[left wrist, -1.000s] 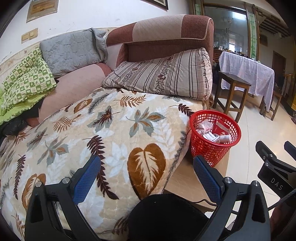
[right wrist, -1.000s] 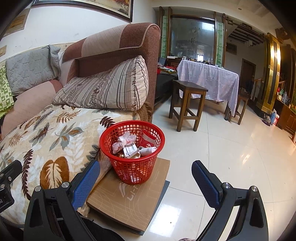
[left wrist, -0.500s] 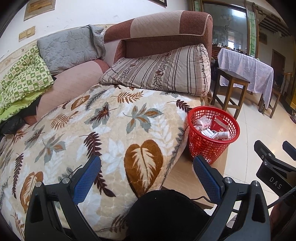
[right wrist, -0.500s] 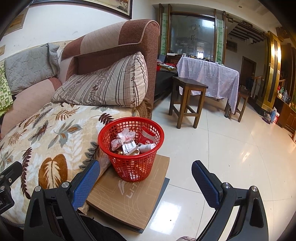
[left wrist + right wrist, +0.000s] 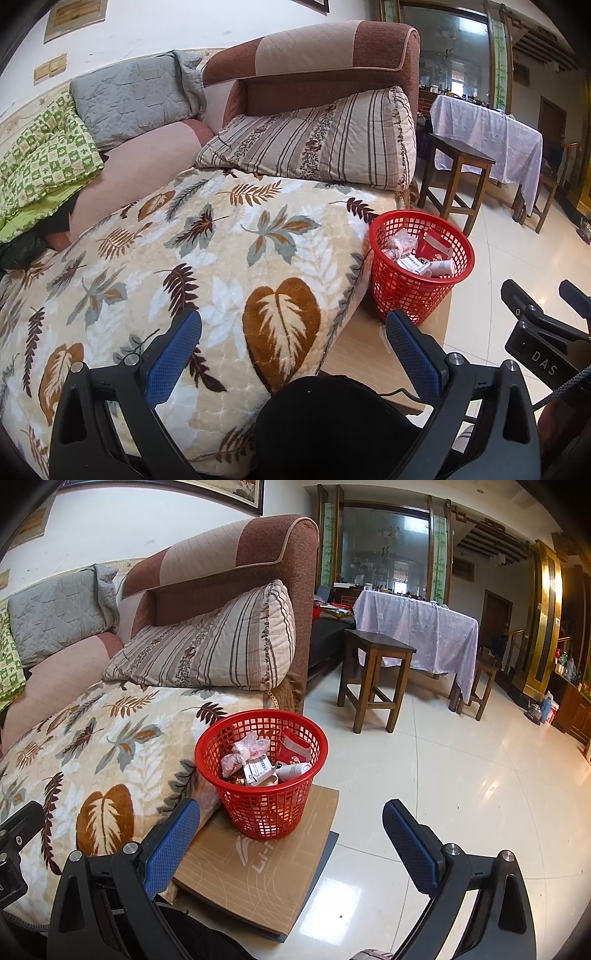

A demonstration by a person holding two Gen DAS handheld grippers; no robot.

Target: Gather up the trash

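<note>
Red plastic mesh waste basket (image 5: 261, 771) upright on a flat brown cardboard box (image 5: 266, 864) on the glossy cream tiled floor (image 5: 461, 794), touching the front corner of the leaf-patterned beige blanket (image 5: 92, 760) draped over the brown sofa (image 5: 236, 550). Inside the basket: crumpled pink-white plastic wrap (image 5: 243, 751), a white printed paper packet (image 5: 258, 770), a red carton (image 5: 293, 749) and a small white bottle (image 5: 293, 770) lying on its side.

Left gripper (image 5: 293, 341) held low and level above the blanket's front edge, blue-padded fingers (image 5: 173, 354) spread wide, nothing between them; basket (image 5: 421, 266) just beyond the right finger. Right gripper (image 5: 291, 838) likewise low, aimed over the cardboard box toward the basket, blue pads (image 5: 406, 845) wide apart and empty; left pad over the blanket's hem, right pad over bare floor. Black body of the right tool (image 5: 539, 343) visible at the left camera's right margin, close beside.

Striped quilted cushion (image 5: 210, 646) leaning against the sofa arm, behind the basket. Dark wooden stool (image 5: 373, 675) further back, well apart from the basket, and a table under a lilac cloth (image 5: 417, 631) behind that. Wide open floor to the right of the basket and box; to the left, blanket edge pressing up against the basket wall. Grey quilted pillow (image 5: 136, 96) and green checked cover (image 5: 44, 155) at the sofa's far end.
</note>
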